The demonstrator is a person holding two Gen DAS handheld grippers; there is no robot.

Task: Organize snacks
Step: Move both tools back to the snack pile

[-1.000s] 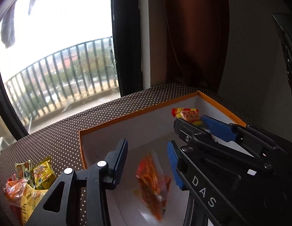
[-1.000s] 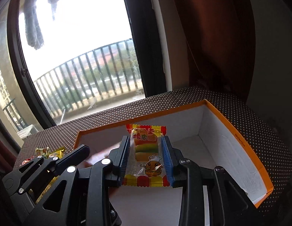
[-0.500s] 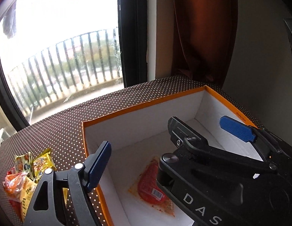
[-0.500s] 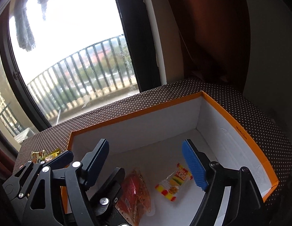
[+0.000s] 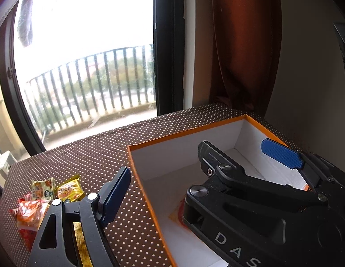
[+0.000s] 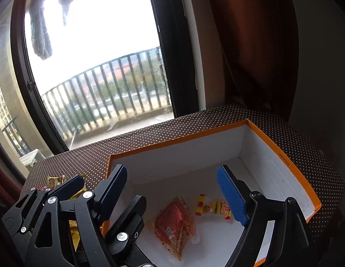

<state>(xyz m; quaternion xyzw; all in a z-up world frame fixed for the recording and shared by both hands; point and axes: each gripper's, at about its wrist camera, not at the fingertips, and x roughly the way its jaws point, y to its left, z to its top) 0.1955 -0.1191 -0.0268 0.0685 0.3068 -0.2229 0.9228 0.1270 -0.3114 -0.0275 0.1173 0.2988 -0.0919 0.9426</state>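
Two snack packets [image 6: 175,224] in one box [image 6: 281,153]; both grippers' jaws wide, empty, just opened.

White capital letters "D A S" stand on the black body of the right hand-held gripper [image 5: 217,173] in the left wrist view. Small dark print runs along the orange rim of the box [image 6: 283,162] on its right side, too small to read. The snack packets [image 5: 45,191] carry printing that cannot be made out.

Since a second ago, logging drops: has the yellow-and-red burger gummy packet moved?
Yes. The yellow-and-red burger gummy packet dropped from between the right gripper jaws, just opened, onto the orange-rimmed white box floor.
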